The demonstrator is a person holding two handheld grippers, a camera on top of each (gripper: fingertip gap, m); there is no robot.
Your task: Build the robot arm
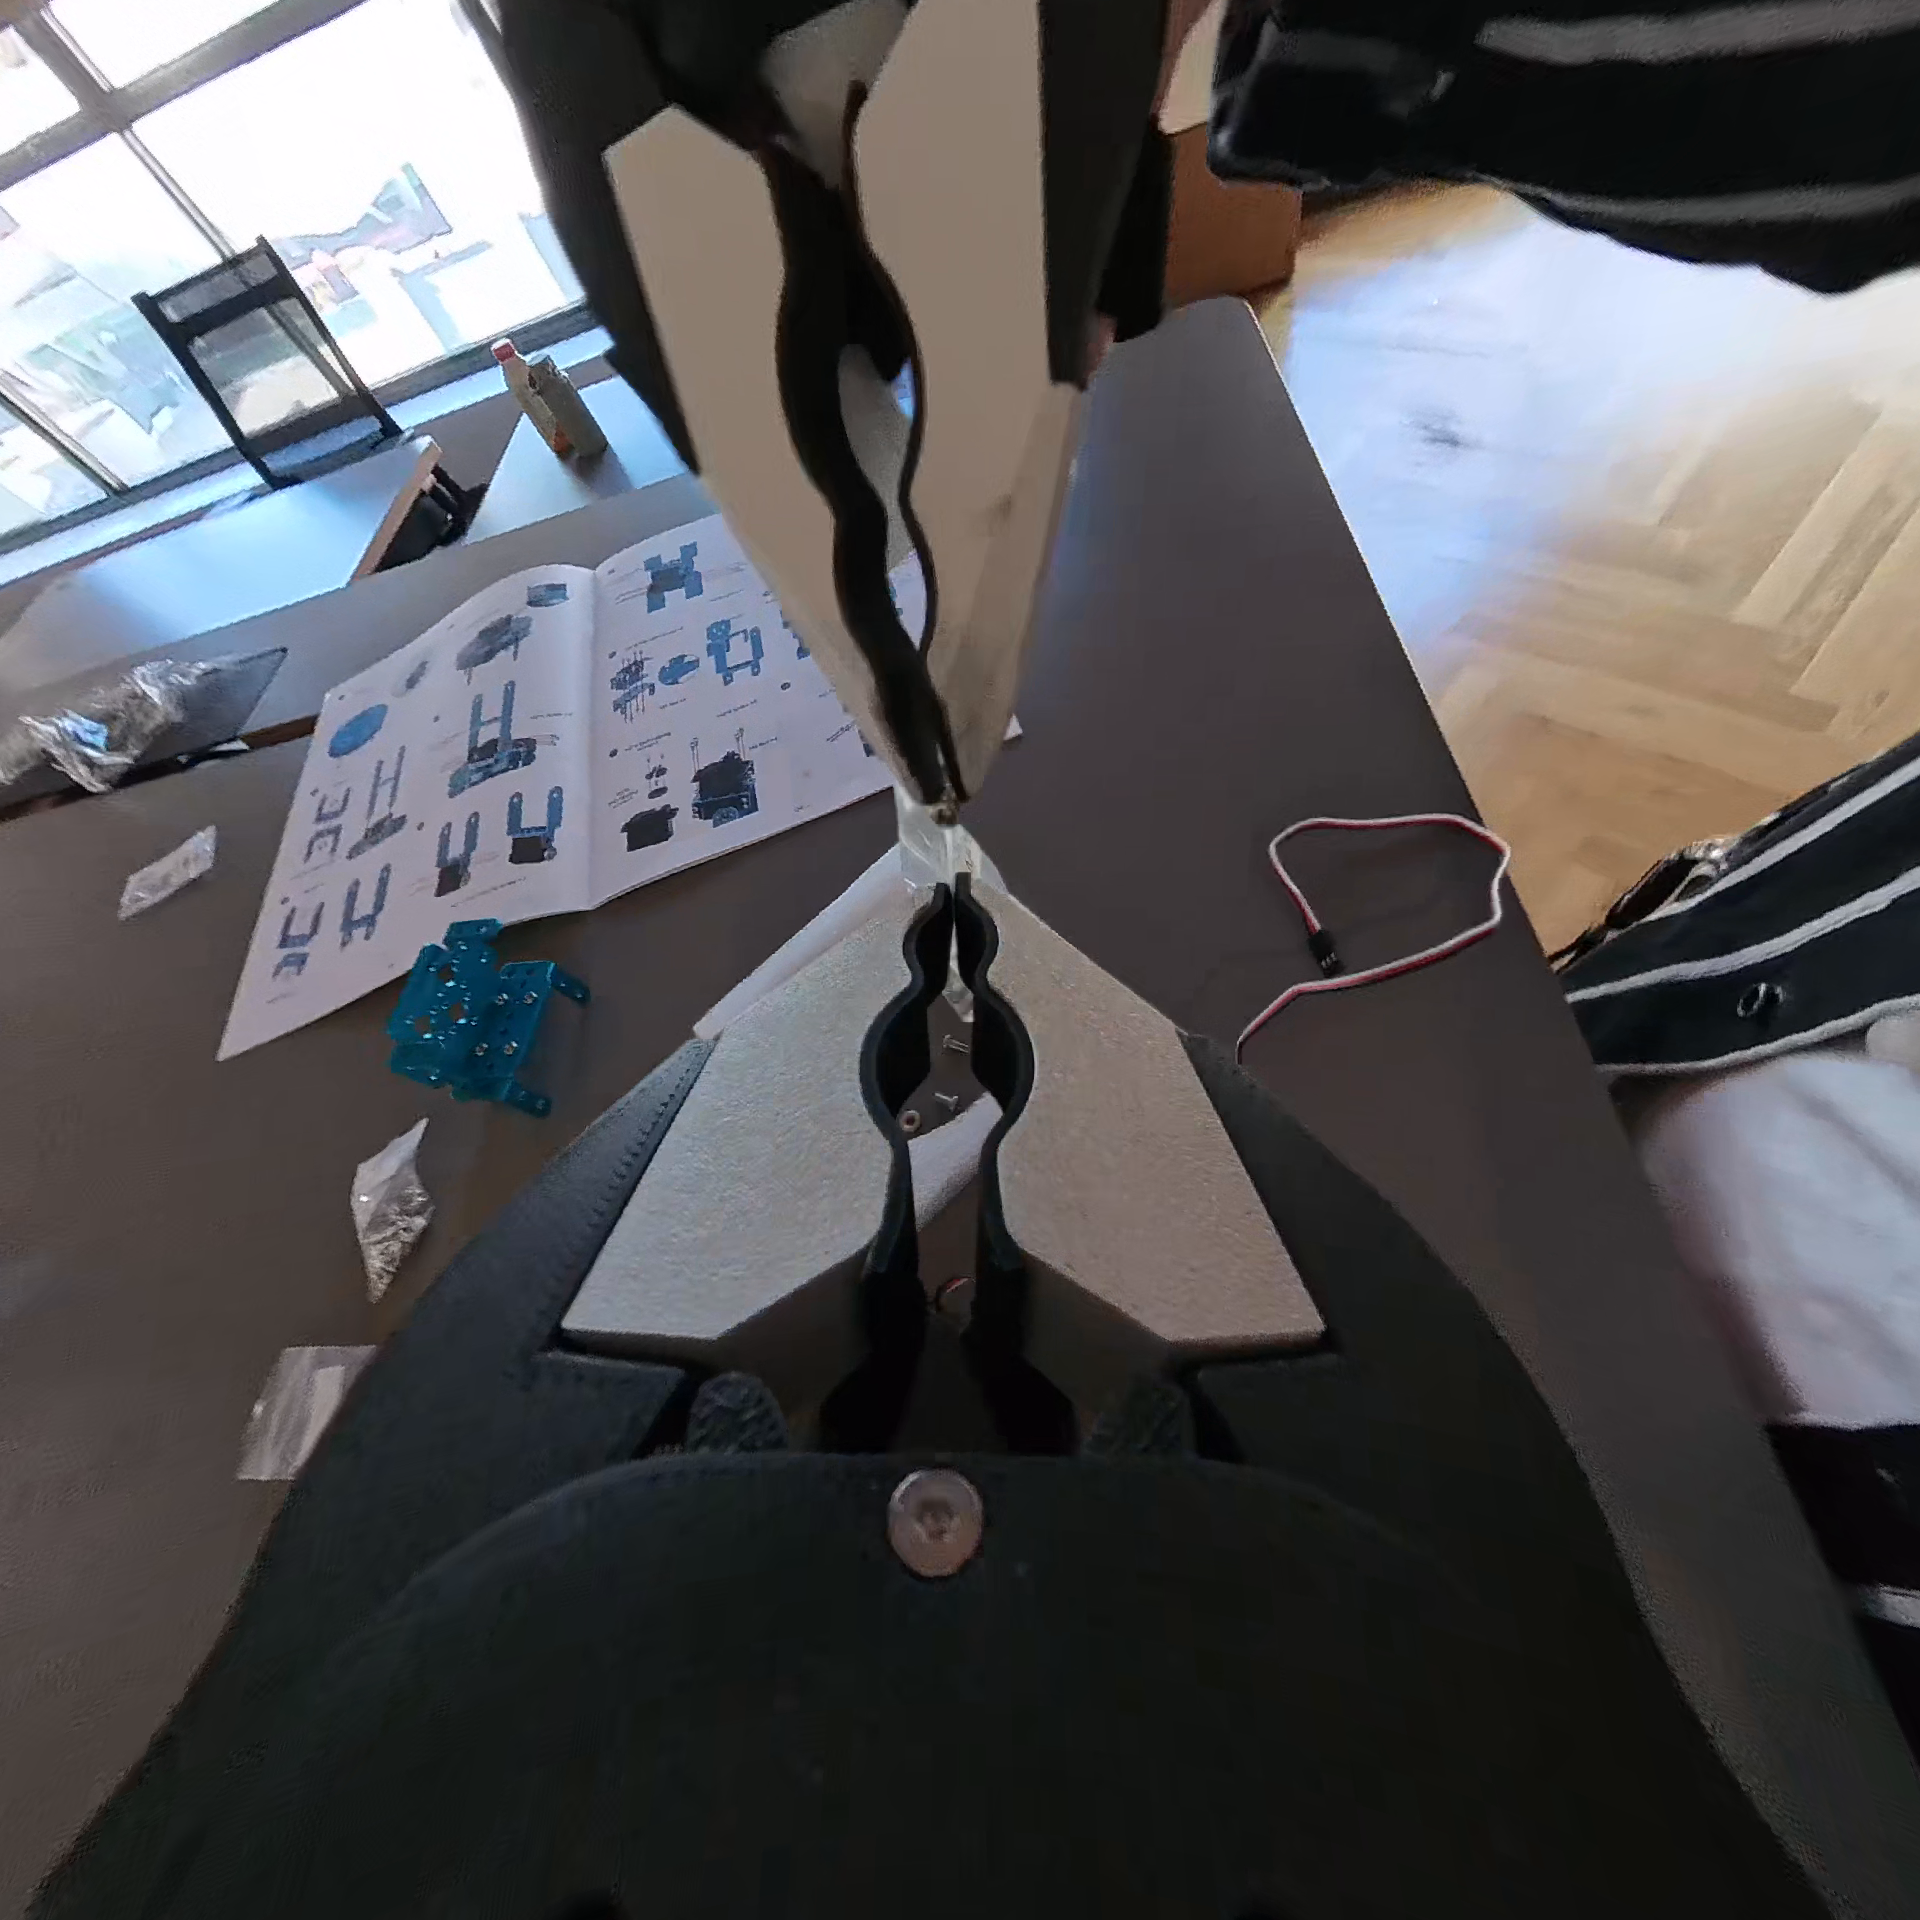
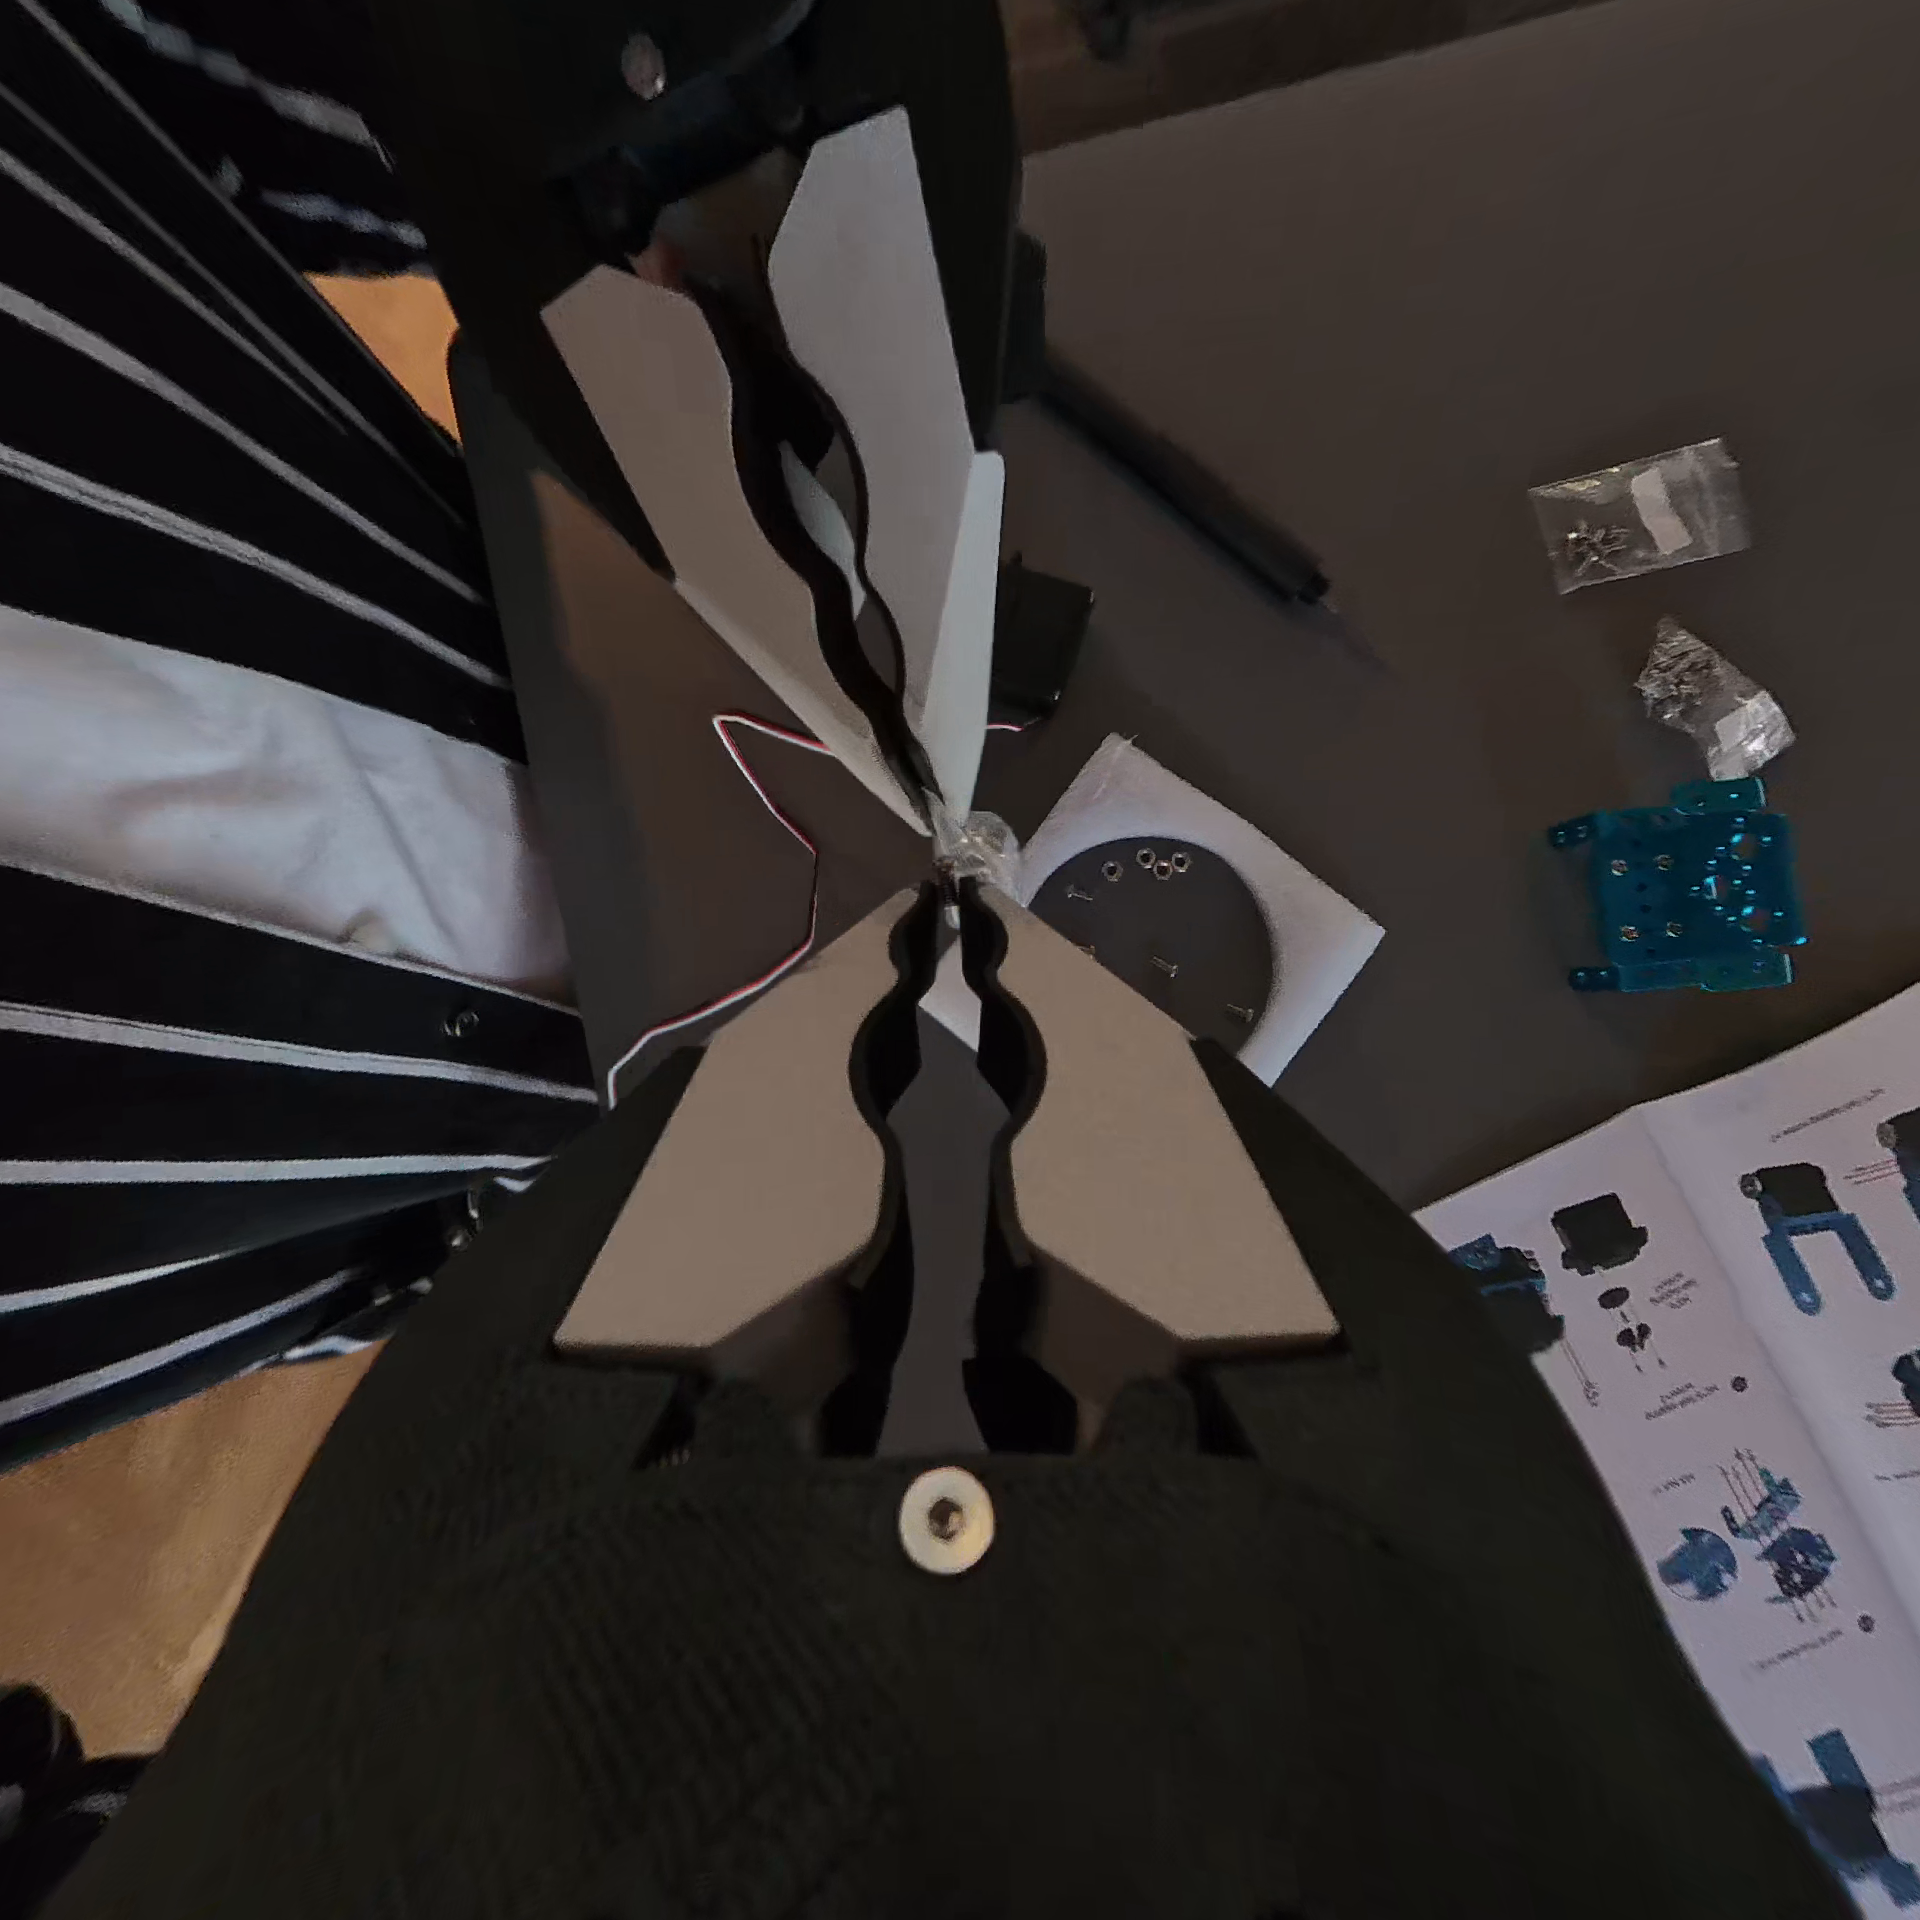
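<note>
Both claws pinch one small clear plastic bag (image 1: pixel 935 844) tip to tip: left gripper (image 1: pixel 951 891) and right gripper (image 2: pixel 948 902) closed on it (flimsy, slippery film, likely best gripped at edges).

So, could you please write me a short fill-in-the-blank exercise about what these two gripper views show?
1. The left gripper and right gripper both pinch one small clear plastic ____.
2. The blue perforated metal bracket lies beside the open ____ booklet.
3. Loose nuts and screws rest on the dark ____ plate.

Answers: bag; instruction; round
</note>
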